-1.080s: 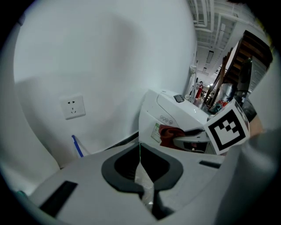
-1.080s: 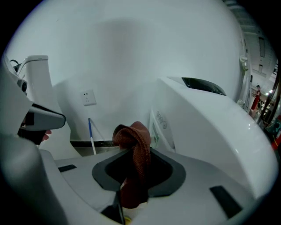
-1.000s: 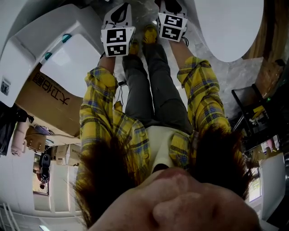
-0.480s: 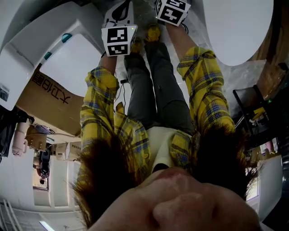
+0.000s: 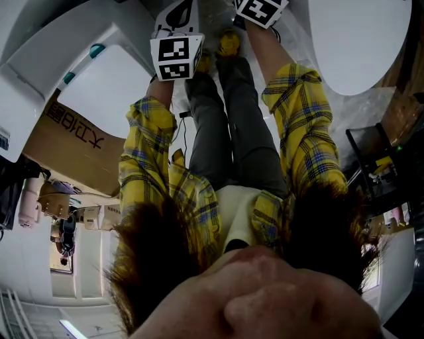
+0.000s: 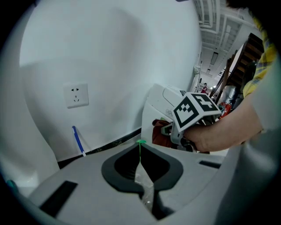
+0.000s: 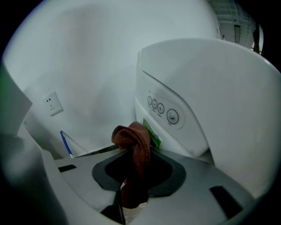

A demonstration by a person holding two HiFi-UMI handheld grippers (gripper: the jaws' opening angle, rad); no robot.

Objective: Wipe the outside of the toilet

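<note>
The white toilet (image 7: 206, 101) fills the right of the right gripper view, with a row of round buttons (image 7: 161, 108) and a green label (image 7: 152, 134) on its side. My right gripper (image 7: 134, 147) is shut on a brown cloth (image 7: 135, 151), whose bunched top sits close against the toilet by the label. In the left gripper view the same toilet (image 6: 160, 107) stands ahead, with the right gripper's marker cube (image 6: 195, 110), the hand and the cloth (image 6: 159, 134) at it. My left gripper (image 6: 140, 143) is shut, with nothing gripped. The head view shows both cubes (image 5: 175, 56) (image 5: 262, 10) at the top.
A white wall holds a socket (image 6: 76, 95), and a blue stick (image 6: 78, 140) leans below it. In the head view a white unit with teal clips (image 5: 99, 73) and a cardboard box (image 5: 73, 132) lie left; a white rounded body (image 5: 354, 40) and a black rack (image 5: 371, 159) are right.
The right gripper's cube has slid further up and partly out of the head view's top edge. The left cube has shifted only slightly upward.
</note>
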